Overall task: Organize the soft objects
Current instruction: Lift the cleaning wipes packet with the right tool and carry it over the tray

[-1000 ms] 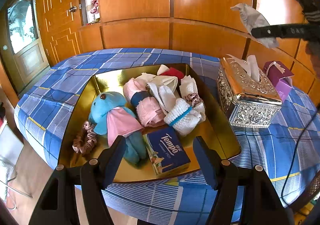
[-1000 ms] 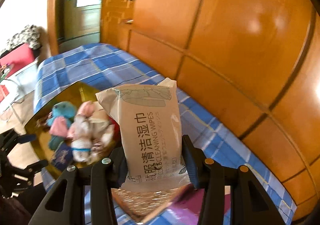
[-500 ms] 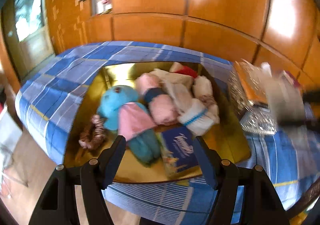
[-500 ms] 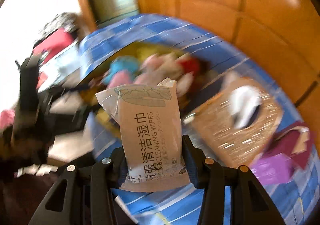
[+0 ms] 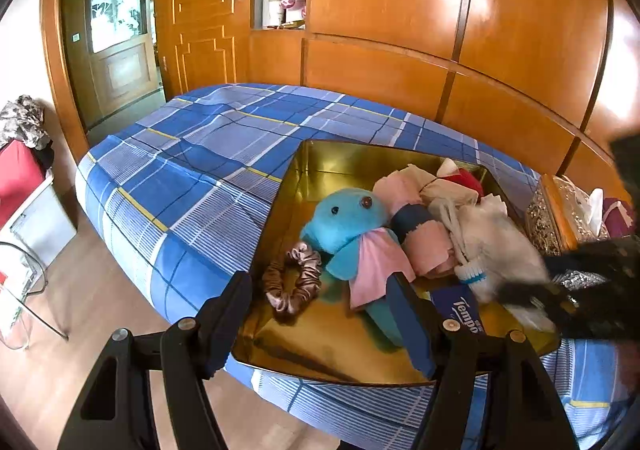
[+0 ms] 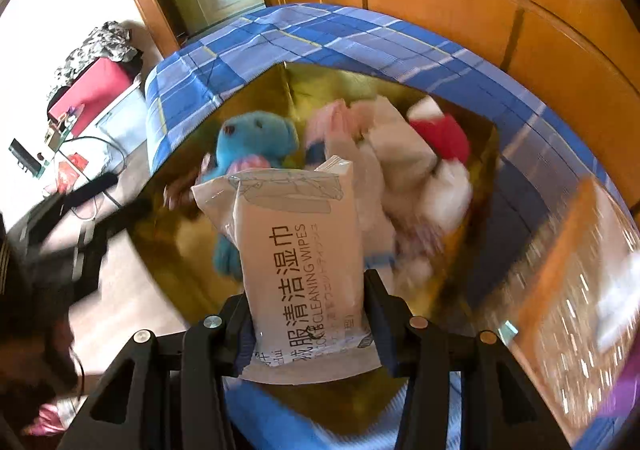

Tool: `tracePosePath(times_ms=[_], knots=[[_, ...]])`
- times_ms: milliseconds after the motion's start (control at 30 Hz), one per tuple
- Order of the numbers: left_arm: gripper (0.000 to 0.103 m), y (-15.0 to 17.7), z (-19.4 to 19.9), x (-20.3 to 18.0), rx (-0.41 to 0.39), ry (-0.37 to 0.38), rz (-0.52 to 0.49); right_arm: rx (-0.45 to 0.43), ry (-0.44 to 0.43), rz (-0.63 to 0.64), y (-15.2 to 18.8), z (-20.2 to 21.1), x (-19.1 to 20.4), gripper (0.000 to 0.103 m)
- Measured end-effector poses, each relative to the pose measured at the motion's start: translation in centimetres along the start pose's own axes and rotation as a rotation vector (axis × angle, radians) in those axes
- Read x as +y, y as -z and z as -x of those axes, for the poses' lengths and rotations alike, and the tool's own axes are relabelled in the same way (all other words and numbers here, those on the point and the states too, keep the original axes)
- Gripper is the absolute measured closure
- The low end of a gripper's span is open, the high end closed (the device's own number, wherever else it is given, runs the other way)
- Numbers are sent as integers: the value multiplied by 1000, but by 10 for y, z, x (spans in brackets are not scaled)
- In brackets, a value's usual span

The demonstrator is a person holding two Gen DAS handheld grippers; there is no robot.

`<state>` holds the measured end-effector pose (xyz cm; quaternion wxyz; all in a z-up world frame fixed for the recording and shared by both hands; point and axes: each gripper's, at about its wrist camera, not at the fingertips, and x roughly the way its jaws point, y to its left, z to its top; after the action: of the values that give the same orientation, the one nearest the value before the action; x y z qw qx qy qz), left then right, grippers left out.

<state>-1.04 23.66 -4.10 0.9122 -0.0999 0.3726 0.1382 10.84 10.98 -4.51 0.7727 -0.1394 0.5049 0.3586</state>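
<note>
My right gripper (image 6: 306, 326) is shut on a pale pack of cleaning wipes (image 6: 296, 250), held upright above the gold tray (image 6: 256, 97). In the tray lie a blue plush toy (image 5: 344, 226), rolled pink and white socks (image 5: 428, 246), a brown scrunchie (image 5: 292, 282) and a blue Tempo tissue pack (image 5: 460, 306). My left gripper (image 5: 324, 326) stands open with nothing between its fingers, just short of the tray's near edge. The right gripper (image 5: 588, 290) shows blurred at the right of the left wrist view, over the tray's right side.
A silver tissue box (image 5: 560, 217) and a purple box (image 5: 618, 215) stand right of the tray on the blue checked cloth (image 5: 192, 169). Wooden panels (image 5: 400, 9) rise behind. The floor drops off at the near and left edges.
The right gripper has swung down and left with the wipes, from above the tissue box to over the tray. The left gripper has shifted left, so the tray sits further right in its view.
</note>
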Motion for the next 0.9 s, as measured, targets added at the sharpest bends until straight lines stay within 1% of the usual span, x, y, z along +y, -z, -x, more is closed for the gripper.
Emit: tracePosePath(times_ms=[67,200,233,333,367,467,533,600,667,733,900], knots=[[33,1,-2,-1,5,7,3,4,17,2,-14,-15,3,55],[33,3,-9,3,21,14,25,5,79,-4,-36,-42,5,55],[33,4,-9,3,24,15,29,1,89,-6,-40,-47,6,55],[33,5,-14,6,35,14,43,-7,161,8,-47,-58,9,55],[33,6,-15,7,38,14,46,-7,167,11,-48,-61,10,55],[33,7,-17,10,42,4,58,0,133,28,-48,-64,15,55],[33,7,-18,12,47,-4,67,15,93,35,-44,-65,18,49],[28,7,-18,14,49,-16,75,19,49,5,-41,-63,16,49],[28,7,-16,14,40,-24,77,22,16,-27,-37,-60,11,47],[27,6,-15,14,32,-28,76,4,3,-41,-33,-53,7,41],[24,4,-11,14,14,-37,73,-53,20,-52,-23,-25,4,40]])
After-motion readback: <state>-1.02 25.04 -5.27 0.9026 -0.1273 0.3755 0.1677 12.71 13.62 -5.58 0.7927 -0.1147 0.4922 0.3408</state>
